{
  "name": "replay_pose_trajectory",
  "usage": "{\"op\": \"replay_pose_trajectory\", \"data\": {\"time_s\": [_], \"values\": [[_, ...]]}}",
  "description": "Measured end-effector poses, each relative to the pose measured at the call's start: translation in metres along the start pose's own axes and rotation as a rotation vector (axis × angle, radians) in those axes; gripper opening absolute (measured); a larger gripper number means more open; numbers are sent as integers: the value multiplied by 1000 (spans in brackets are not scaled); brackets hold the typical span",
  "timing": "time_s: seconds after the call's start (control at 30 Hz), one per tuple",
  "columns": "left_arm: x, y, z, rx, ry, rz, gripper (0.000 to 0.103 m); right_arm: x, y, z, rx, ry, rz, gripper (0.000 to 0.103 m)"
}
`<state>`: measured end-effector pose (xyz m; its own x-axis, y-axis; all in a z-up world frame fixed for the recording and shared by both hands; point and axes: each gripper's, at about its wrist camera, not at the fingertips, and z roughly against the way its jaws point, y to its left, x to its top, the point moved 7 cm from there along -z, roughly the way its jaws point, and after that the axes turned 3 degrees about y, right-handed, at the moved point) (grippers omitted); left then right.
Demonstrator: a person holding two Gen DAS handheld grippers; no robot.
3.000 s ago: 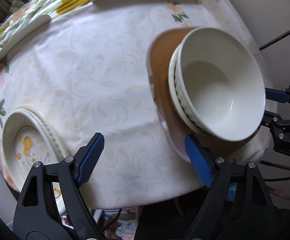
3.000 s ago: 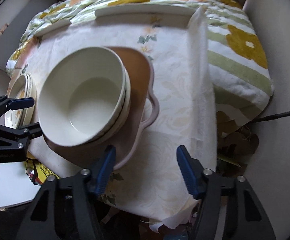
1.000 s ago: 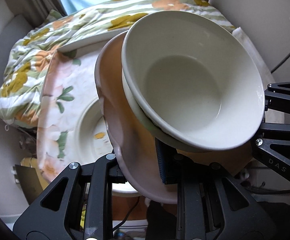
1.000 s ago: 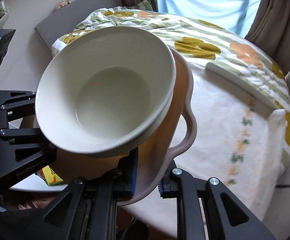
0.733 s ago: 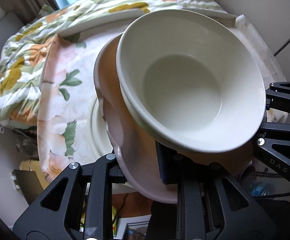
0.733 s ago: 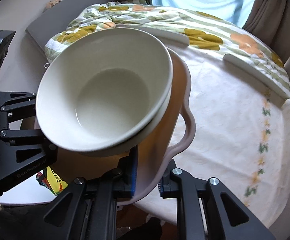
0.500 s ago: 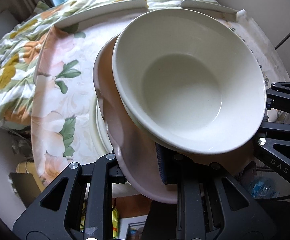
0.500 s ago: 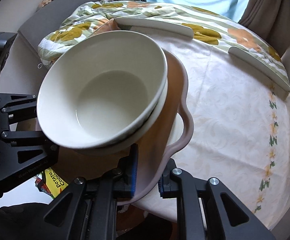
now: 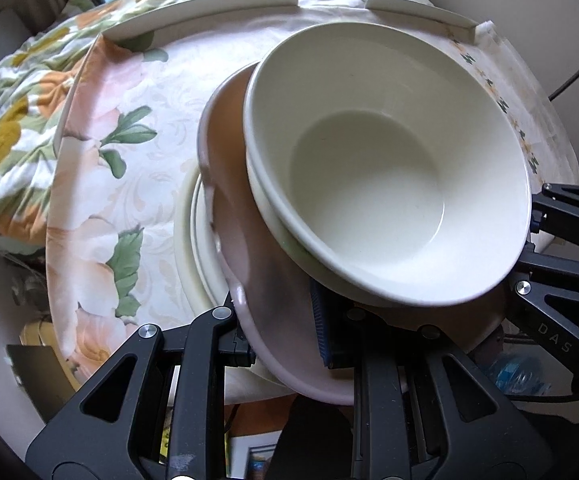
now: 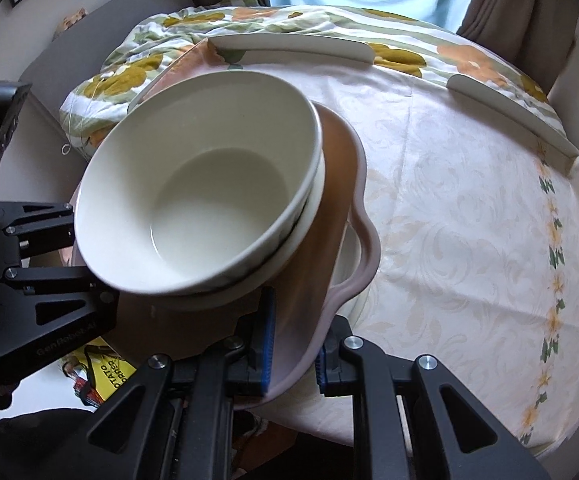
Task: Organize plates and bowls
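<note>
Left wrist view: your left gripper (image 9: pixel 279 326) is clamped on the near rim of the pink tray (image 9: pixel 249 264), one pad under the lip and one on top. The tray carries two nested cream bowls (image 9: pixel 389 168), directly ahead of the fingers and leaning toward the gripper. Beyond and below the tray's left edge lies a cream plate (image 9: pixel 189 240) on the tablecloth (image 9: pixel 129 184). The tray overlaps this plate; whether it touches it cannot be told. The right gripper's black frame stands at the tray's far right side.

Right wrist view: your right gripper (image 10: pixel 293 344) is closed on the opposite rim, just below the tray's scalloped handle (image 10: pixel 363 252). The bowls sit ahead and to the left of the fingers, close to the left rim.

Handling: treat the load as stiff, glazed and breakable. The bowls are loose on a smooth surface and are likely to slide if the tray tilts further. The stack probably weighs more on the bowl side, so keep both rim grips firm and level. Hold the tray by its rim only; do not pinch the bowl walls.
</note>
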<state>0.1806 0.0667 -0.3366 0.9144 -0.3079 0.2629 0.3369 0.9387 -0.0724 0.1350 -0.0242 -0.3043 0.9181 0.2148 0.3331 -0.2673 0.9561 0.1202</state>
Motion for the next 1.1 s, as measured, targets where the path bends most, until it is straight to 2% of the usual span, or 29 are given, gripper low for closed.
{"op": "replay_pose_trajectory", "data": {"time_s": [0.33,0.43,0.6,0.9,1.1], "values": [[0,6,2,-8,-7,87,19,-1,-4,0,8,12,-99,15],[-1,10,5,-3,-16,140,19,-2,-5,0,18,17,-127,15],[-2,17,7,-39,-29,244,19,-4,-5,0,34,19,-179,15],[0,17,19,4,-82,295,19,-8,-13,9,75,-27,-302,15],[-5,17,24,-10,-88,313,19,-7,-17,26,71,-76,-343,15]]}}
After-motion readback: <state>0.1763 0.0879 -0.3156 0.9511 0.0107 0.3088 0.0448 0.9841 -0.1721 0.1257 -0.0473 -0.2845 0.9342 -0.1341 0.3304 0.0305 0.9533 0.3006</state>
